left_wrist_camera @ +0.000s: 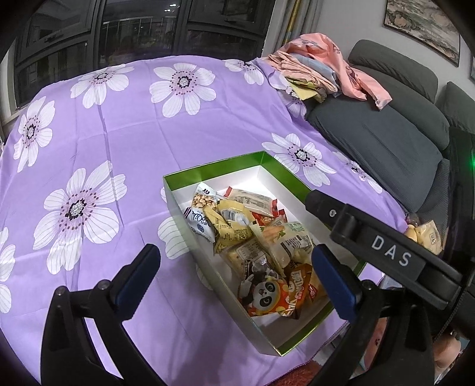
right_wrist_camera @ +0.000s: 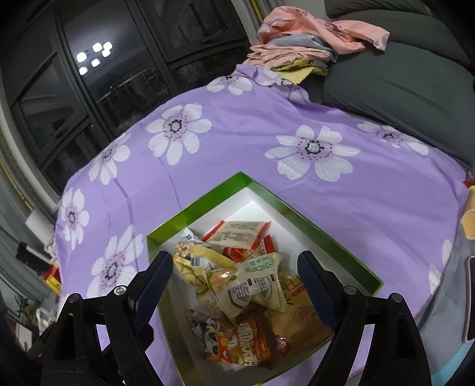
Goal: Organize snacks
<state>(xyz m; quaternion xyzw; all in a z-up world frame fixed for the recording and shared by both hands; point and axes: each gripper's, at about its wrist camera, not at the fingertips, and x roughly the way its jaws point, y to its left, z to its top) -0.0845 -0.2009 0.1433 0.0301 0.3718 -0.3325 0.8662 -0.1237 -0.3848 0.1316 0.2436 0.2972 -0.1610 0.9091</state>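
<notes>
A desk (left_wrist_camera: 124, 142) is covered by a purple cloth (right_wrist_camera: 237, 154) printed with large white flowers. Behind it, dark night-time windows (left_wrist_camera: 118, 32) are seen, with ceiling lights reflected in the glass in the right wrist view. To the right stands a dark grey sofa (left_wrist_camera: 386, 139), and a pile of folded pink, blue and yellow fabrics (left_wrist_camera: 320, 68) lies where the sofa meets the desk edge. A framed picture (left_wrist_camera: 424, 23) hangs on the wall above the sofa.

Near the front edge of the desk sits an open box (left_wrist_camera: 213, 170), green on its rim and white inside. The snack packets (left_wrist_camera: 255, 237) are heaped in its nearer half, while the far end is left bare. Among them a panda-printed orange packet (left_wrist_camera: 270, 300) and a pale green packet (right_wrist_camera: 252, 282) can be made out; most of the printing is too small to read.

One more yellowish packet (left_wrist_camera: 427, 234) is glimpsed at the right edge of the left wrist view, partly hidden behind the right gripper's body, so what it rests on cannot be told. The objects at the desk's far left edge in the right wrist view are blurred.

The left gripper (left_wrist_camera: 234, 276) is held above the box with its jaws spread wide and nothing between them. The jaws of the right gripper (right_wrist_camera: 234, 282) are likewise spread, over the heap of packets, with no pad touching anything.
</notes>
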